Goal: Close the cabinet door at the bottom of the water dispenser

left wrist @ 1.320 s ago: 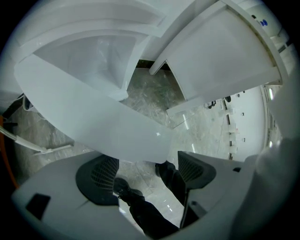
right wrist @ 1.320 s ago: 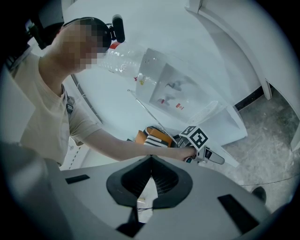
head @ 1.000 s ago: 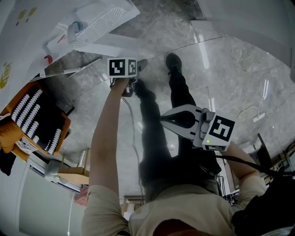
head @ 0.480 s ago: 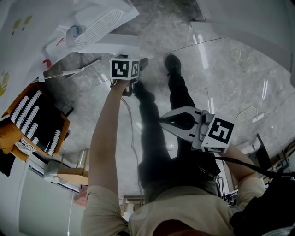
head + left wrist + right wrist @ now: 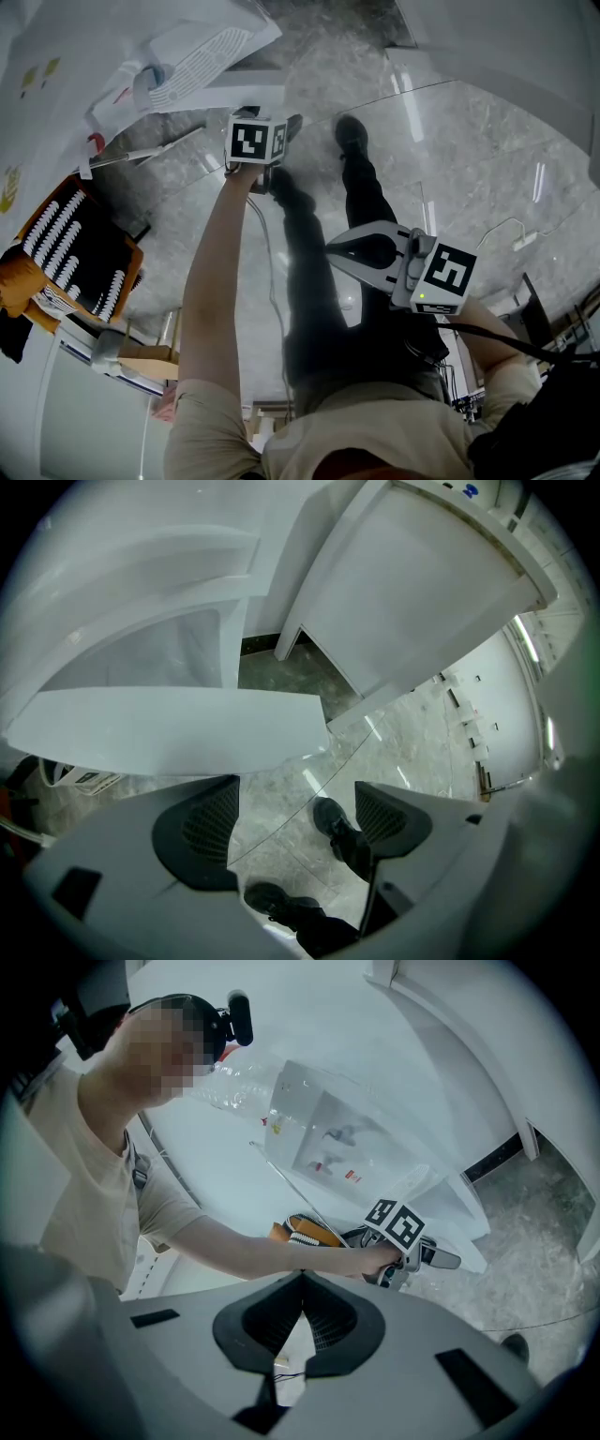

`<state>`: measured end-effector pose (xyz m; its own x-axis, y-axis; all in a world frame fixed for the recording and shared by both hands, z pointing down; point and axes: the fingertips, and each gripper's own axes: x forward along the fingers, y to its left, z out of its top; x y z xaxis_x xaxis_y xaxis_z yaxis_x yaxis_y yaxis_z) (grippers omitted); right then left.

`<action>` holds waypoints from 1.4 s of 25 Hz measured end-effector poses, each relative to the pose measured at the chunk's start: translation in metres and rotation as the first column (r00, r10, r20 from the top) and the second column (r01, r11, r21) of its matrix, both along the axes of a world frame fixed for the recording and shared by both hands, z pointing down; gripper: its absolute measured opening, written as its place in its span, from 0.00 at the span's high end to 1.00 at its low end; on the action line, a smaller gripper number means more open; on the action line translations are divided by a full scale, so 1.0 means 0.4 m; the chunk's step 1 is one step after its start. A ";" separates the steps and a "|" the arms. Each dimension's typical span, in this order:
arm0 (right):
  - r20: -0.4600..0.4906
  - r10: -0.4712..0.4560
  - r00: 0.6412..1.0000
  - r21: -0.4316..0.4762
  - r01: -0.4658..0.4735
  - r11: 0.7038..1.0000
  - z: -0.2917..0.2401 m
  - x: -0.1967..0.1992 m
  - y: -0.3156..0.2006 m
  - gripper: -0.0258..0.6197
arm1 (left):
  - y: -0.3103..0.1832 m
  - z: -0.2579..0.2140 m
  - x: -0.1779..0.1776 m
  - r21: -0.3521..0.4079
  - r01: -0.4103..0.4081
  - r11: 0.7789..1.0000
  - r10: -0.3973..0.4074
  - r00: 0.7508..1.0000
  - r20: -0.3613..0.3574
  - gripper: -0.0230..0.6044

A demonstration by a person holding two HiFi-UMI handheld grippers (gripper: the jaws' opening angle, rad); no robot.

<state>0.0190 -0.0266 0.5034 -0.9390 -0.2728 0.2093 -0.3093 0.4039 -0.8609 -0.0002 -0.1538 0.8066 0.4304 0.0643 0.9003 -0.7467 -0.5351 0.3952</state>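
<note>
L gripper (image 5: pixel 295 816): released, jaws wide, gripping nothing; only floor and shoes (image 5: pixel 339 829) in the gap. Cabinet door (image 5: pixel 178 728): open, white slab at 12 o'clock of the jaws, just beyond the tips; contact unclear. Jaw spread readable in L gripper view only, not in head view. Water dispenser (image 5: pixel 323 1143): taps plain in R gripper view. R gripper (image 5: pixel 302 1283): clenched, empty, at 4 o'clock of L in head view, well apart. Vs 1 s ago: L shifted slightly toward 3 o'clock; R much the same.

glossy grey marble floor (image 5: pixel 469 141)
</note>
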 end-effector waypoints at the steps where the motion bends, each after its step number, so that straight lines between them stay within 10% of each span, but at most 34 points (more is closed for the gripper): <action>1: 0.000 0.001 1.000 -0.001 -0.001 1.000 0.001 0.000 -0.002 0.94 | -0.008 0.000 -0.001 0.006 0.004 1.000 -0.004 1.000 0.003 0.39; 35: -0.023 0.018 1.000 -0.018 -0.019 1.000 0.024 0.054 -0.025 0.94 | -0.200 -0.012 -0.041 0.207 0.069 0.976 -0.081 0.995 0.053 0.39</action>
<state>0.0407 -0.0368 0.5130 -0.9289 -0.2861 0.2353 -0.3359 0.3827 -0.8607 -0.0166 -0.2336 0.8020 0.3710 -0.1545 0.9157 -0.8070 -0.5415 0.2357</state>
